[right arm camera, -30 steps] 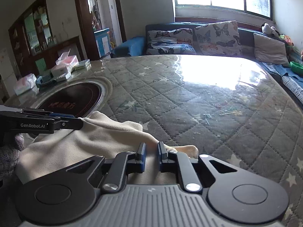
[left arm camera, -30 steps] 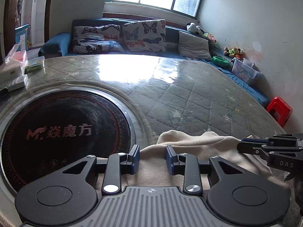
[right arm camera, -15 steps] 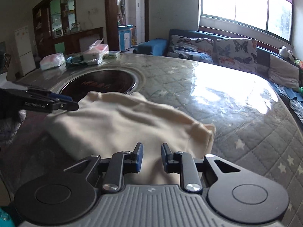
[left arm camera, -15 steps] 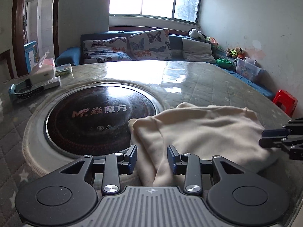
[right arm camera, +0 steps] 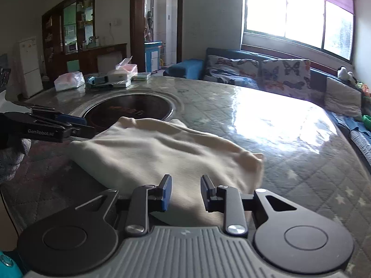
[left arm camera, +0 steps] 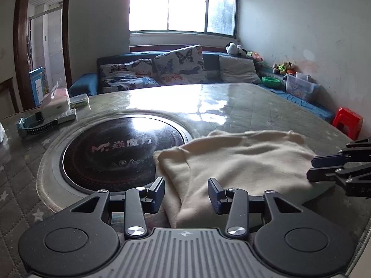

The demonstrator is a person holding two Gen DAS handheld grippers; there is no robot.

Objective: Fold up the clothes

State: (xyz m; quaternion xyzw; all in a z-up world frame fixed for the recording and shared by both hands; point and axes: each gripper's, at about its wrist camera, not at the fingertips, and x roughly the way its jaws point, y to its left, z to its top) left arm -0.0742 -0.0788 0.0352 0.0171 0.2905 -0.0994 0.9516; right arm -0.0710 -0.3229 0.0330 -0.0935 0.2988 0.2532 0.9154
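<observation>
A cream folded garment (left arm camera: 234, 162) lies on the quilted table, its left edge over the rim of the round black cooktop (left arm camera: 116, 153). It also shows in the right wrist view (right arm camera: 167, 159). My left gripper (left arm camera: 186, 193) is open and empty, above the garment's near left corner. My right gripper (right arm camera: 184, 192) is open and empty, above the garment's near edge. The right gripper also shows at the right of the left wrist view (left arm camera: 310, 169). The left gripper also shows at the left of the right wrist view (right arm camera: 89, 126).
Tissue boxes and small items (right arm camera: 116, 76) sit at the table's far left. The quilted table cover (right arm camera: 278, 125) stretches back toward a blue sofa with butterfly cushions (left arm camera: 176, 67). A red stool (left arm camera: 347, 121) stands by the right wall.
Both grippers have let go of the garment, opened wider and pulled back and up. The garment now lies flat and folded on the table.
</observation>
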